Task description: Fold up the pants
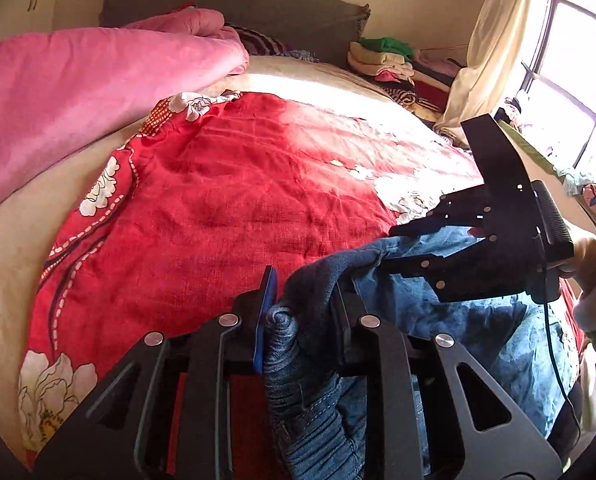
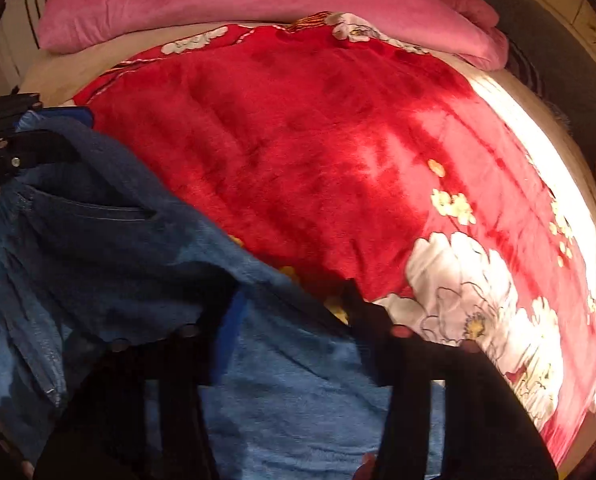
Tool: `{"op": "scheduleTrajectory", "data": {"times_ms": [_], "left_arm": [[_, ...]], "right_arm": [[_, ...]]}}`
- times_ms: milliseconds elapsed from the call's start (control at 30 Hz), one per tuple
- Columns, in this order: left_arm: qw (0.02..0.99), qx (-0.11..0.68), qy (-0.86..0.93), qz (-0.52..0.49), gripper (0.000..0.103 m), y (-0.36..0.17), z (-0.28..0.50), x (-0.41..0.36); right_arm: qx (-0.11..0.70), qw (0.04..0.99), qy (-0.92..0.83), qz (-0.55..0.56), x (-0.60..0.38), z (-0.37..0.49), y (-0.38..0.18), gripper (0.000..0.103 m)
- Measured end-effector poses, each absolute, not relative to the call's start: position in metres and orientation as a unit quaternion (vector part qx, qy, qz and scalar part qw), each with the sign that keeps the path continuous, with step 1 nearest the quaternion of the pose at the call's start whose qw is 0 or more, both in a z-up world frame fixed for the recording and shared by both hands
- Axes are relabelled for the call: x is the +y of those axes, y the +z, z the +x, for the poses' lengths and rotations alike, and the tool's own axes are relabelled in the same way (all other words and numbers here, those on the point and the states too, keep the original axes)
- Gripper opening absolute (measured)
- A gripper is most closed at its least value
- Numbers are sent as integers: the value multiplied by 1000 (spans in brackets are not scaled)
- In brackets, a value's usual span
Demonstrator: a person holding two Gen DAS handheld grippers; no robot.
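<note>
The pants (image 1: 438, 312), a pair of blue jeans, hang bunched between the two grippers at the near edge of the bed (image 1: 26, 240), above the red floral blanket (image 1: 226, 200) that stretches out ahead of both sets of jaws.

The left gripper (image 1: 302, 320) is clenched on a thick roll of ribbed denim, probably the waistband or a cuff, which fills the gap between its jaws. The right gripper (image 1: 382, 252) reaches in from the right of the left jaws, its jaws closed on a fold of the same cloth. In the right wrist view that gripper (image 2: 290, 320) is blurred, with lighter denim lying across and between its jaws.

The step in hand appears to be lifting the jeans and spreading them flat before any fold is made. To do that well, both grips should hold firm while the hands draw apart, so the cloth between the jaws pulls taut rather than sagging. The left grasp is bulky; a thick roll like that may slip out in layers, so steady tension is safer than a jerk. The open blanket ahead of the jaws is the natural place to lay the garment. A pink quilt (image 1: 78, 100) lies beyond, to the left of the left jaws, and is best kept clear of.
</note>
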State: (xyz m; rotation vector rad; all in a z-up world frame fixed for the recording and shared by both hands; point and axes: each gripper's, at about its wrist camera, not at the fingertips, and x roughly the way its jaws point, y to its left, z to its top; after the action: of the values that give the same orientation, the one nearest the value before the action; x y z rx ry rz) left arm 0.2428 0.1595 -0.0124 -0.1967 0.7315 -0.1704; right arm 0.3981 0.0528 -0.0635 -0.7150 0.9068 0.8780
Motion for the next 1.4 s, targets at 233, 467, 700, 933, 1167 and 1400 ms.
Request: {"op": "scheduleTrajectory", "data": {"times_ms": [233,467,700,933,1167,1400], "left_arm": [[931,342,-84,-99,16,-6,233,162],[951,291,-94,-51,17,24,203,139],[958,268,-103,-12,18,36,142,117],[946,302,-119,12,19,21,85,103],[928,352,-120,17,23,-7,51,99],[919,381,-94,28,42,-27,30,98]], "right_arm": [[386,796,379,-273,30,366,-29,6],[349,841,363,-197,-12,323,20,6],[330,846,384,-170,-42,250,27,6],[348,832,406,-149,-59,175,-3,6],[380,817,414,-132,-59,137,-40,6],[402,810,409,-123,-58,123,-74,7]]}}
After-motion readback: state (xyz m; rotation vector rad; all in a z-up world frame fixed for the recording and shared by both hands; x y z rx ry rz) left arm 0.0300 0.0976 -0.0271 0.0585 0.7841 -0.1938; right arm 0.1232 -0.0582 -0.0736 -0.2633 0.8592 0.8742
